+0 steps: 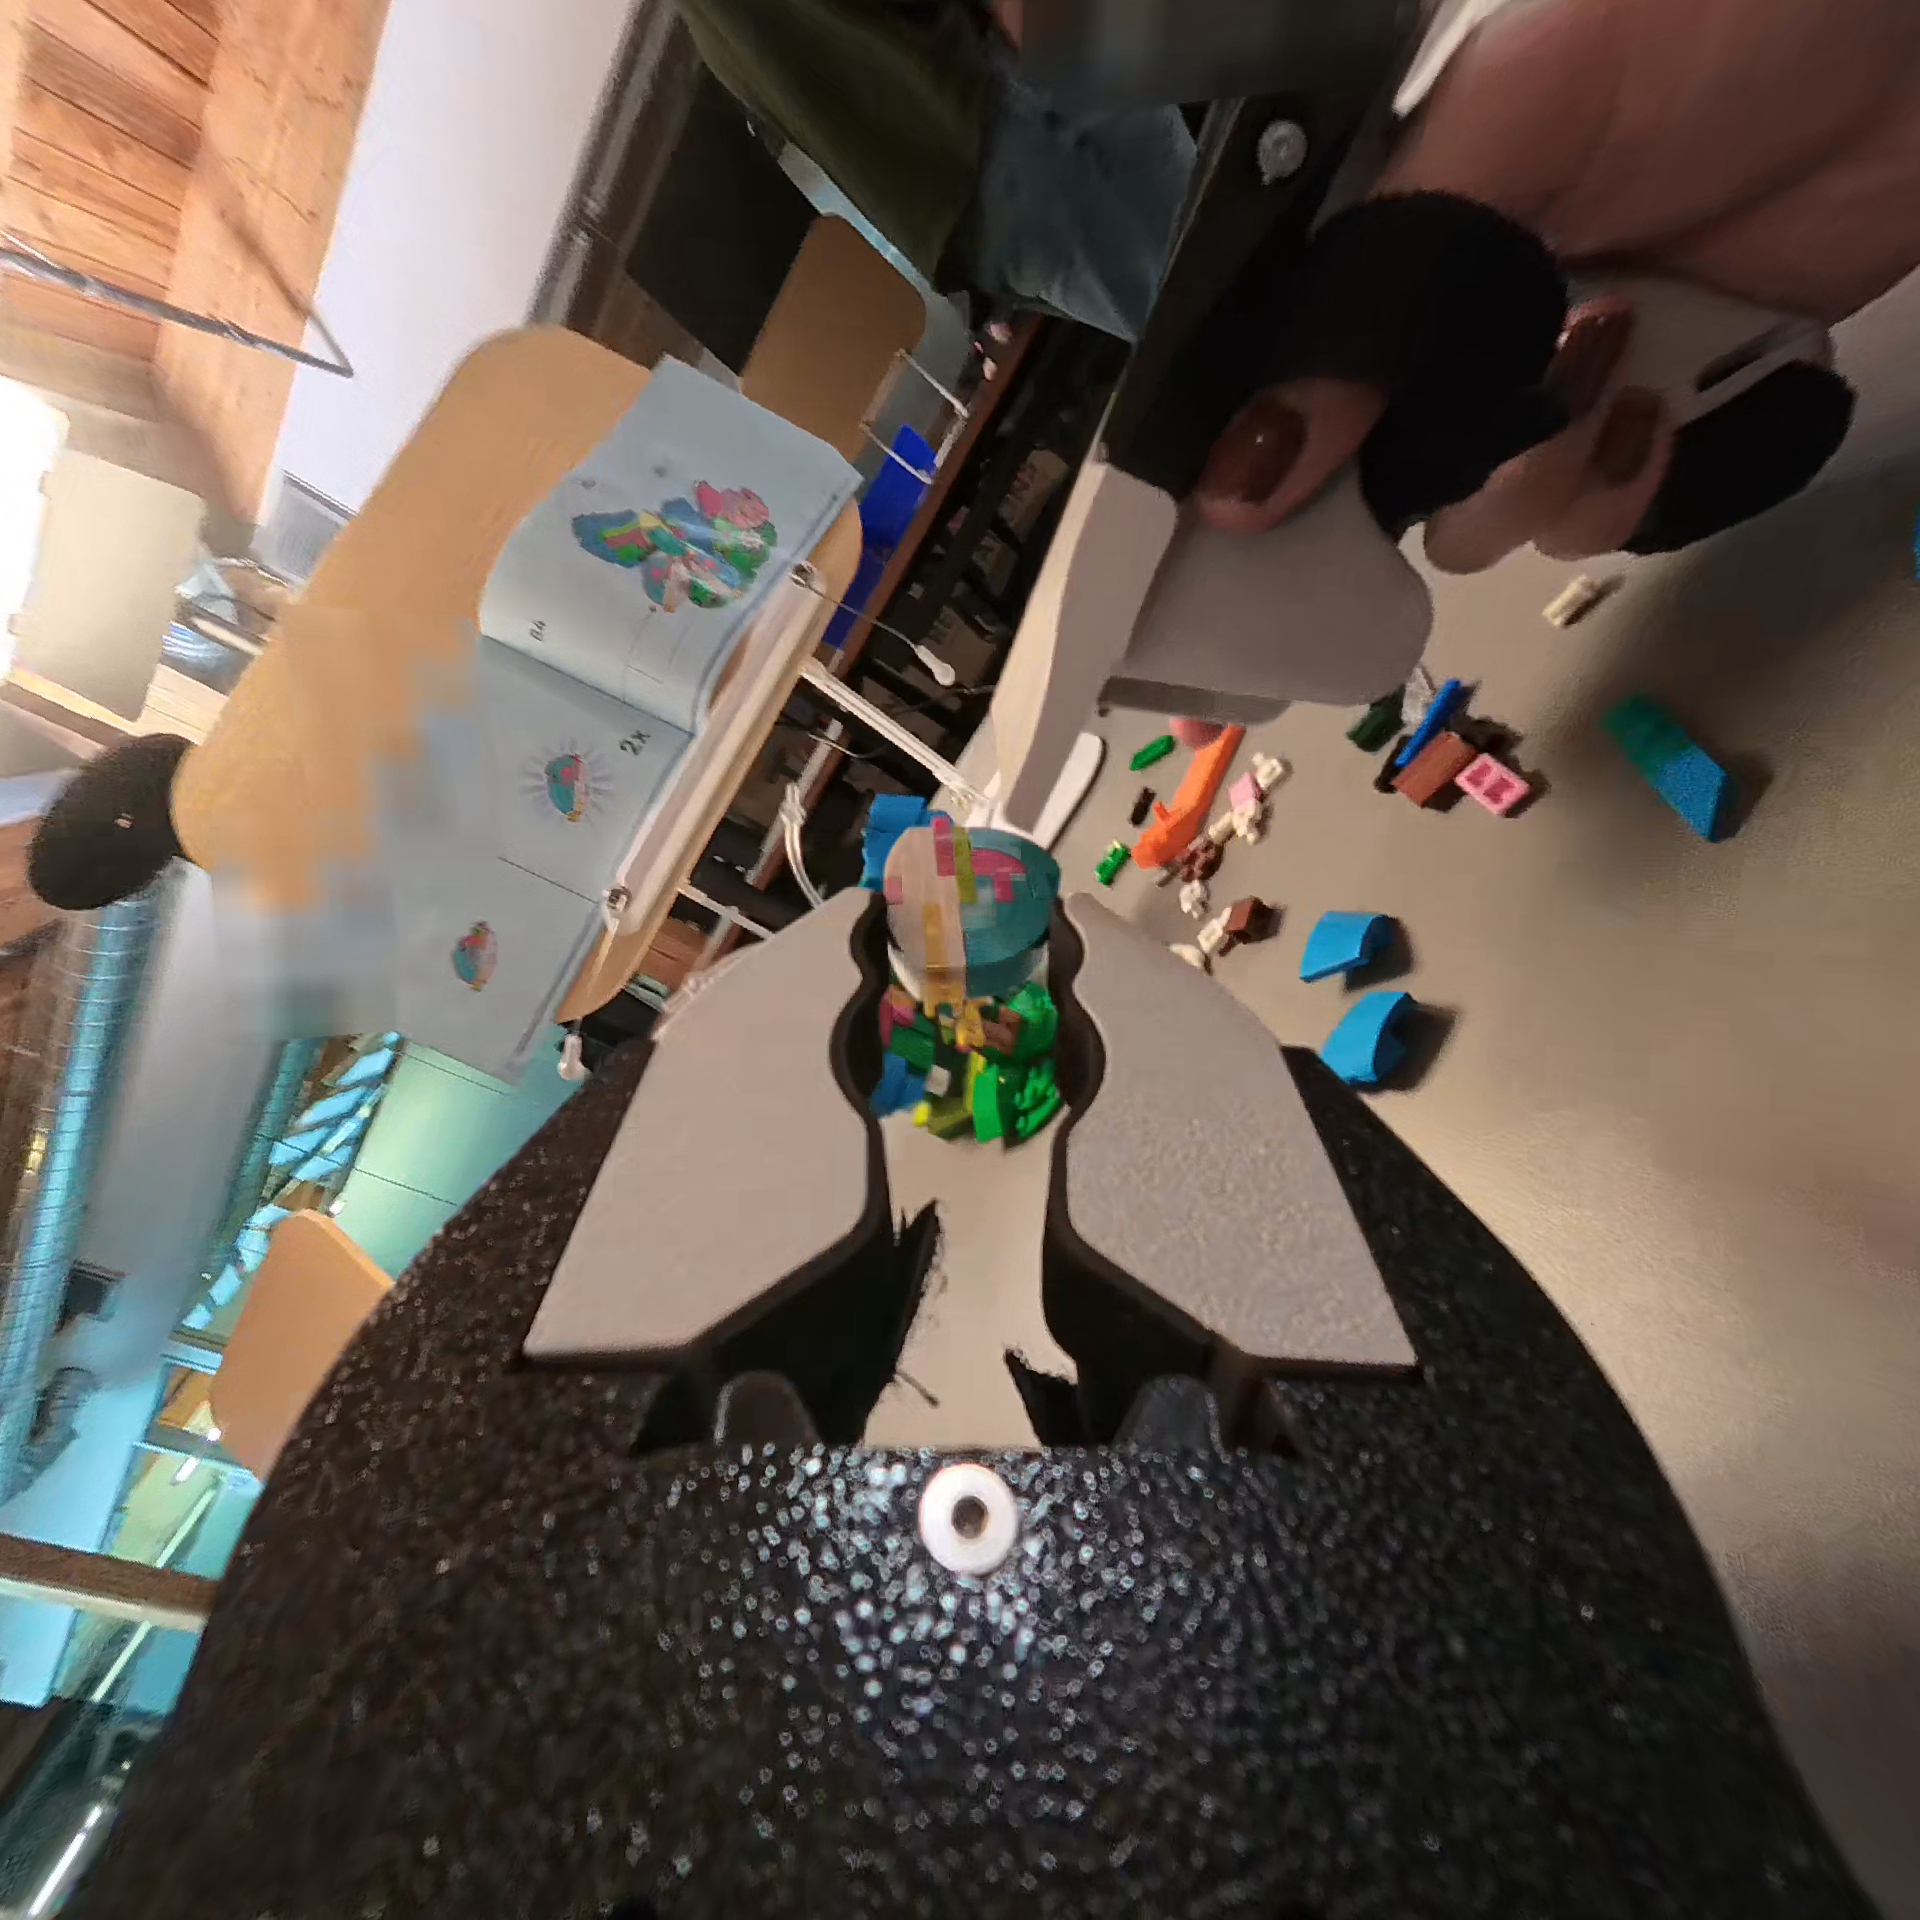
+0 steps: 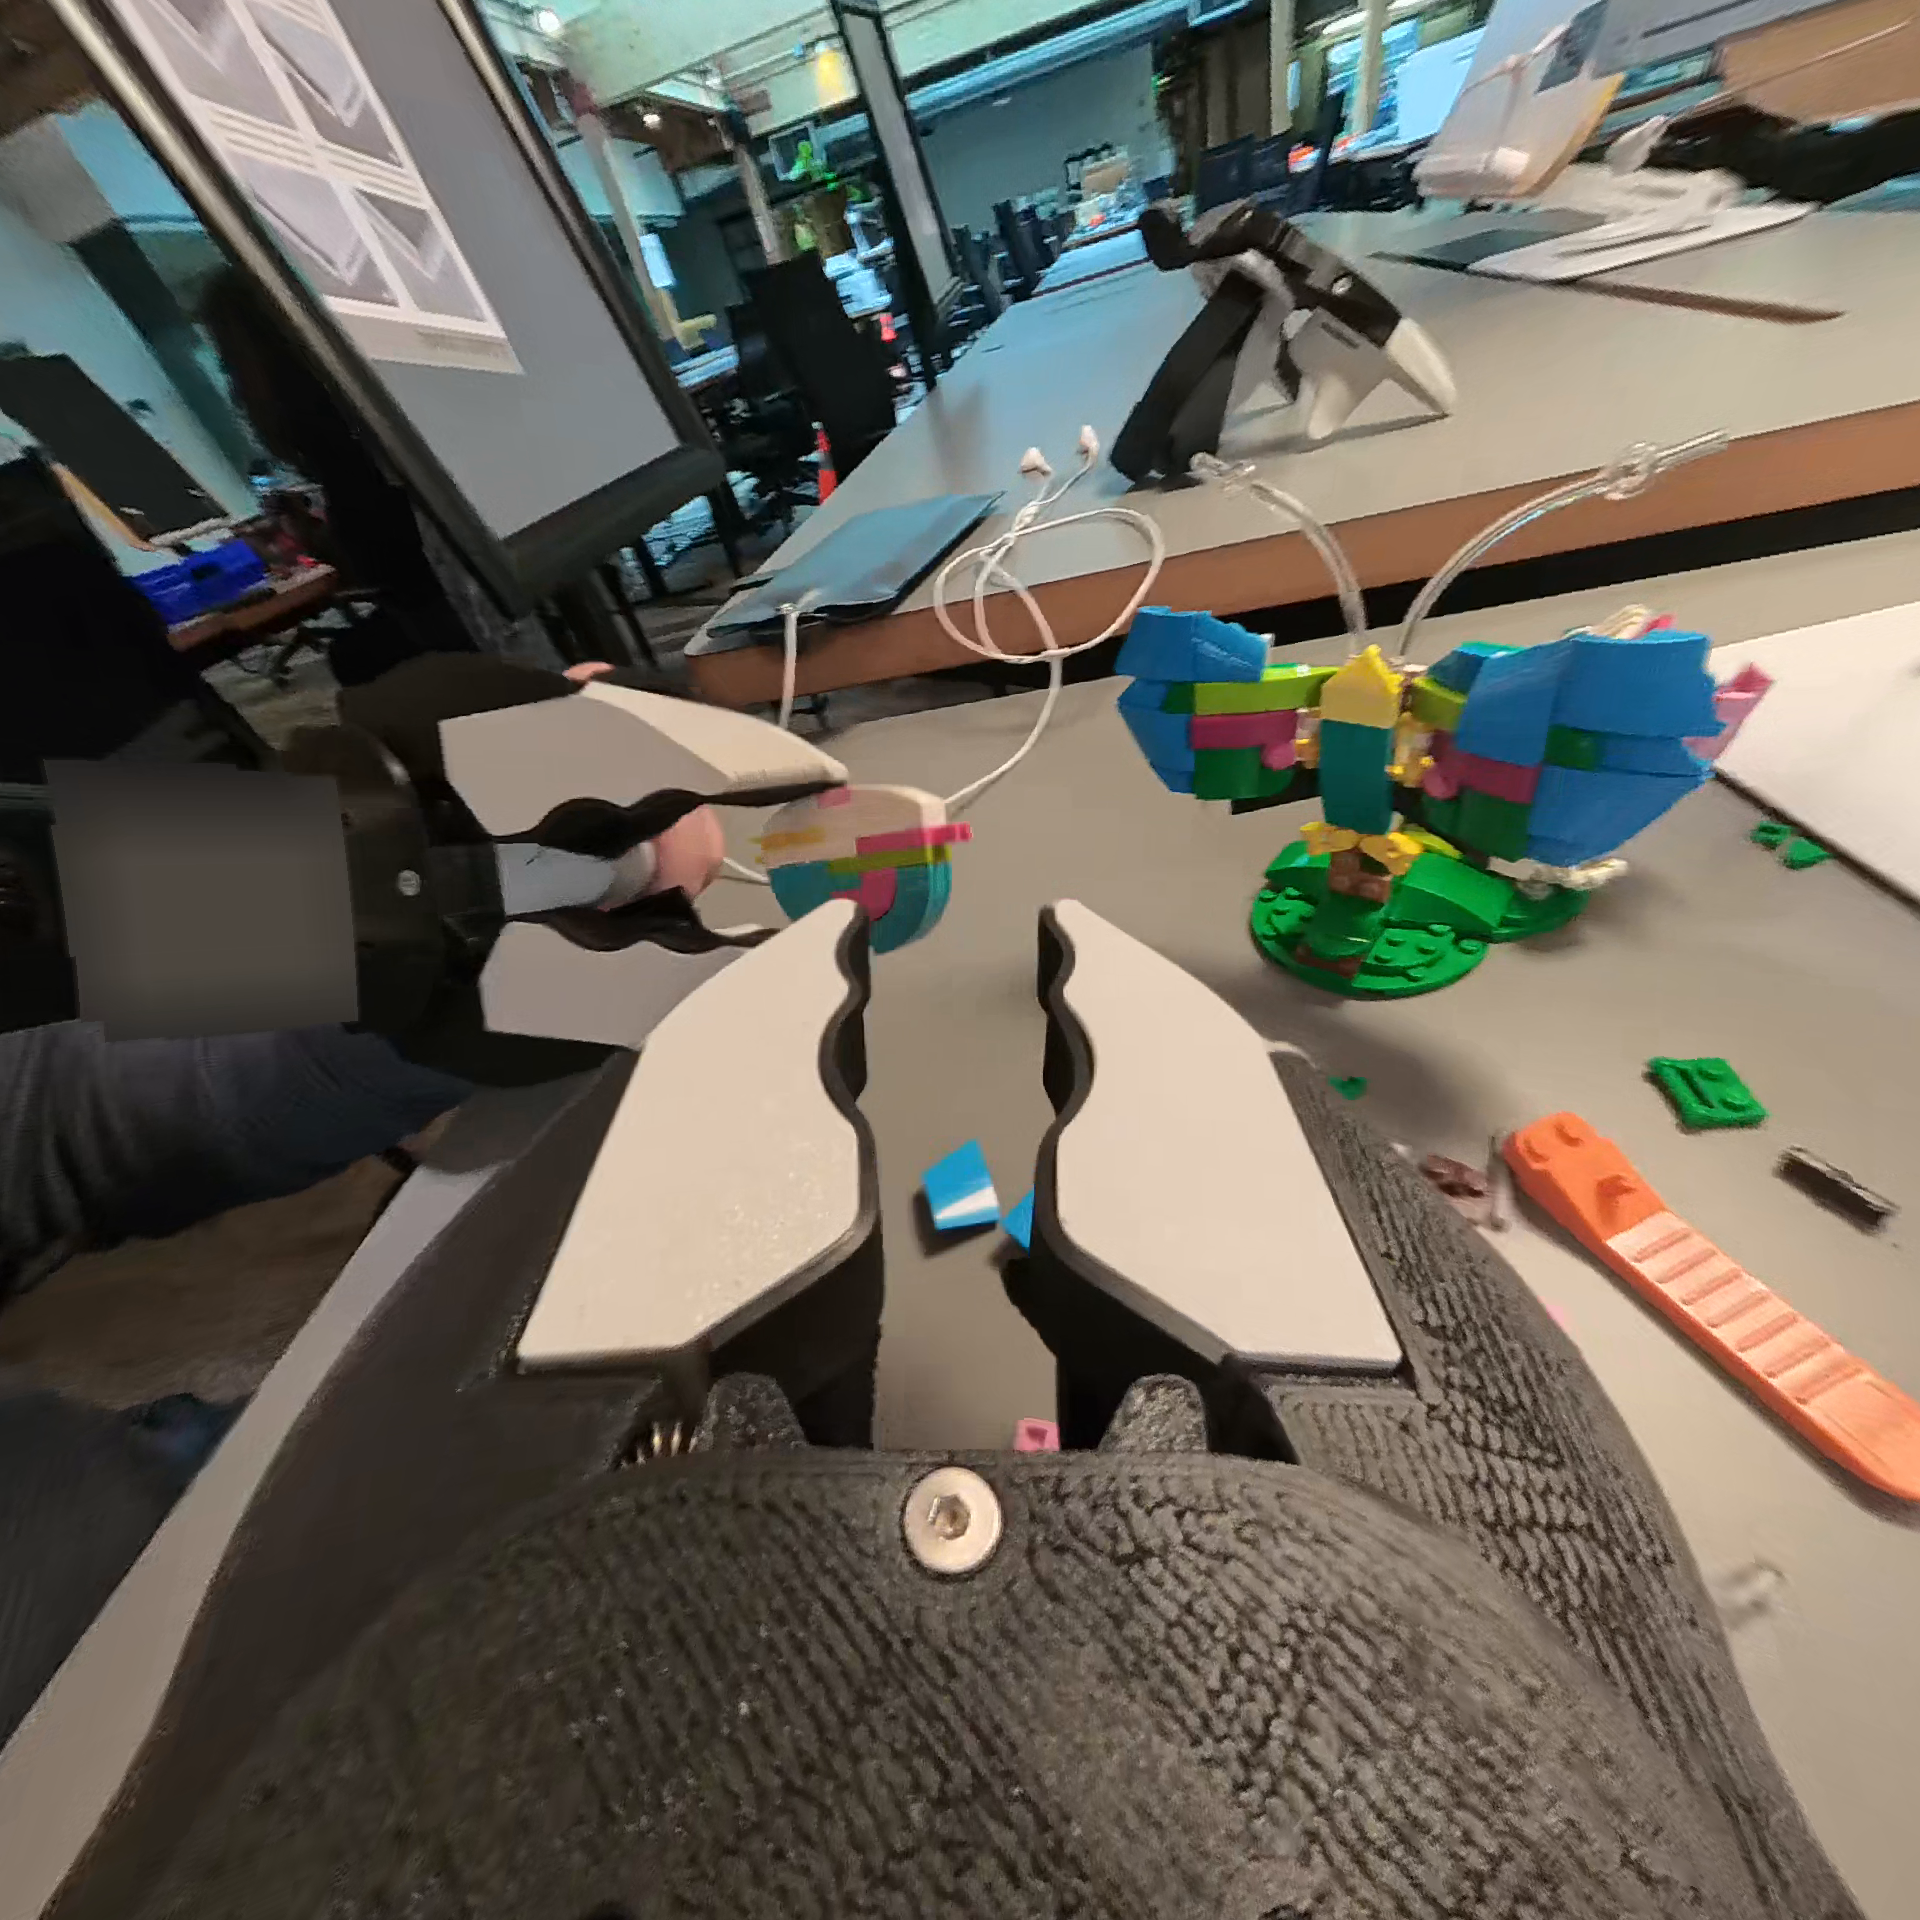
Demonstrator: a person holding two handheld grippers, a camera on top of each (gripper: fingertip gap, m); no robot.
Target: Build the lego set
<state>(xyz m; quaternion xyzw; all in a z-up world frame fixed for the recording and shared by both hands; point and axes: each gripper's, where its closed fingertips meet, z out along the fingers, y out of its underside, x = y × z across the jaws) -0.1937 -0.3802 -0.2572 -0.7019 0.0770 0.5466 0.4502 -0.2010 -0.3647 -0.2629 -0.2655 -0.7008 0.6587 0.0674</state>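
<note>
My left gripper [image 1: 961, 914] is shut on a round wing section [image 1: 977, 883] of teal, pink and cream bricks and holds it above the grey table [image 1: 1558, 1195]. The right wrist view shows that same section [image 2: 862, 862] at centre left, off the table. The butterfly model [image 2: 1423, 769], with blue wings on a green base, stands at right, apart from the section. In the left wrist view the model [image 1: 982, 1060] sits just behind the held section. My right gripper [image 2: 951, 914] is open and empty, close to the right of the held section. Its grey fingers [image 1: 1268, 613] show at upper right.
An orange brick separator [image 2: 1704, 1299], a green plate [image 2: 1704, 1091] and blue slope pieces [image 2: 961, 1184] lie on the table near my right gripper. More loose bricks [image 1: 1455, 769] lie scattered. An open instruction booklet [image 1: 644, 644] stands on a holder. White earphones [image 2: 1039, 582] and a spare gripper [image 2: 1278, 312] lie farther back. The tips of both grippers are at nearly the same place.
</note>
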